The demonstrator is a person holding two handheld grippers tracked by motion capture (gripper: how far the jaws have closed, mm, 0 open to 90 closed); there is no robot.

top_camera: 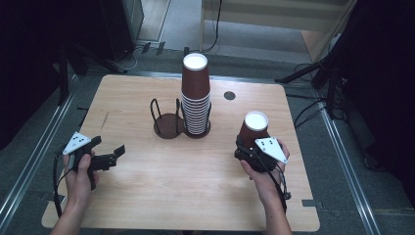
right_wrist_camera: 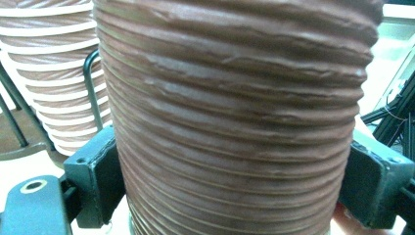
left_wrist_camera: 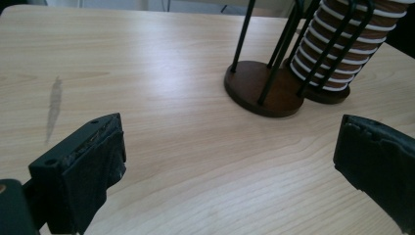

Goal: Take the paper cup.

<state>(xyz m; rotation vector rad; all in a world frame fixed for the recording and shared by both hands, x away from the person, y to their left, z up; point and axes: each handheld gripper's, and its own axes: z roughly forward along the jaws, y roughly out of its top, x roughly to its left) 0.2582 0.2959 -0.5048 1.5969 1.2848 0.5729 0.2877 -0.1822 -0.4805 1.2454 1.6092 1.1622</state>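
Note:
A ribbed brown paper cup (top_camera: 255,129) stands upside down, white bottom up, at the table's right. My right gripper (top_camera: 247,148) is shut on its lower part. Up close, the cup (right_wrist_camera: 235,98) sits between the two black pads (right_wrist_camera: 98,171) of my right gripper (right_wrist_camera: 235,178). A tall stack of upside-down brown cups (top_camera: 195,95) fills the right ring of a black wire holder (top_camera: 166,125); the left ring is empty. My left gripper (top_camera: 108,147) hovers open at the table's left with nothing between its jaws. The left gripper (left_wrist_camera: 230,156) faces the holder base (left_wrist_camera: 264,93) and the stack (left_wrist_camera: 342,44).
The wooden table (top_camera: 147,186) has a small dark round hole (top_camera: 229,95) near its back edge. A faint grey smear (left_wrist_camera: 54,105) marks the wood at the left. Dark stands and cables (top_camera: 313,73) surround the table on the floor.

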